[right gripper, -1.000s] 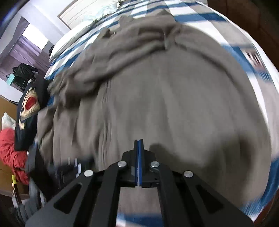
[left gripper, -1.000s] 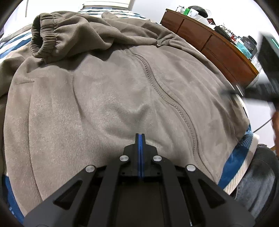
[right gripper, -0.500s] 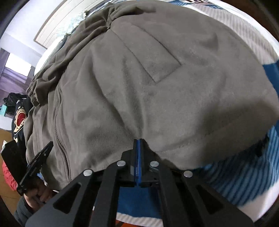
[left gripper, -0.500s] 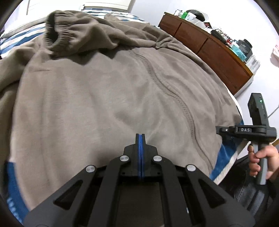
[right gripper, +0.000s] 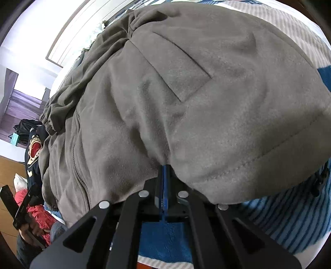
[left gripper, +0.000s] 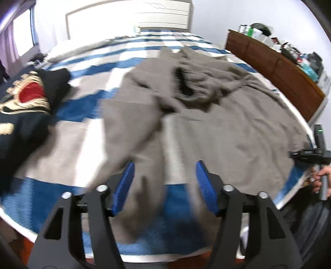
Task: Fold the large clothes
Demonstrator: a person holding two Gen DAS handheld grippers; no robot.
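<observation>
A large taupe fleece jacket [left gripper: 217, 115] lies spread on the blue-and-white striped bed [left gripper: 68, 111], its sleeves bunched toward the headboard. My left gripper [left gripper: 165, 182] is open, with its blue pads on either side of a blurred fold of the jacket's near edge, and nothing is clamped. My right gripper [right gripper: 165, 171] is shut on the jacket's bottom hem [right gripper: 238, 171]; a chest pocket [right gripper: 180, 70] and the zipper [right gripper: 77, 165] show above it. The right gripper [left gripper: 310, 154] shows at the right edge of the left wrist view.
A black jacket with a red and gold emblem [left gripper: 26, 99] lies on the bed's left side. A brown dresser [left gripper: 275, 72] with clutter on top stands to the right. A white headboard [left gripper: 128, 18] is at the far end. Red cloth [right gripper: 39, 213] lies beside the bed.
My left gripper has opened, let go of the jacket and pulled back, so more of the bed shows. My right gripper stays shut on the hem.
</observation>
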